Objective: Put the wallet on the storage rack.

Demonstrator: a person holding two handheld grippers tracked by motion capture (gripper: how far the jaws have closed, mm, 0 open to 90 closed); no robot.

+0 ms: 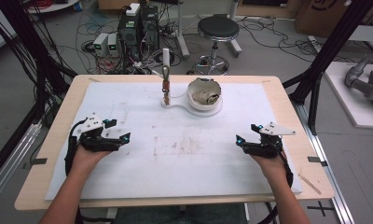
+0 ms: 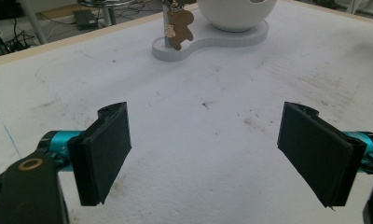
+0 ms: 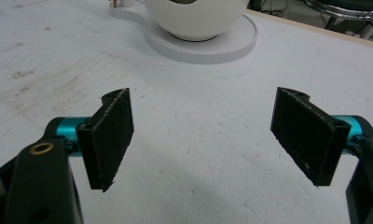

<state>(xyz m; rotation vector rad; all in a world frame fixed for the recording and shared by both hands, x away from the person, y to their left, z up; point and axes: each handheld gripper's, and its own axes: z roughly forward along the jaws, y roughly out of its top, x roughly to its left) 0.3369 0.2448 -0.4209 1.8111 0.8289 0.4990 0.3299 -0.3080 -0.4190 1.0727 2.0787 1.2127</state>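
Note:
A white bowl [image 1: 204,94] with crumpled brownish stuff inside sits on a white stand [image 1: 177,105] at the far middle of the table. An upright post [image 1: 166,70] on that stand carries a small brown gingerbread-man charm [image 2: 179,28]. My left gripper [image 1: 115,138] rests at the left of the white mat, open, nothing between its pads [image 2: 105,151]. My right gripper [image 1: 245,140] rests at the right, also open and holding nothing. The bowl [image 3: 196,16] and stand [image 3: 208,46] lie ahead of its jaws.
A stained white foam mat [image 1: 175,144] covers the wooden table [image 1: 63,112]. Beyond the far edge stand a black stool [image 1: 217,29], computer boxes [image 1: 138,28] and tangled cables. Black frame posts [image 1: 324,51] flank the table.

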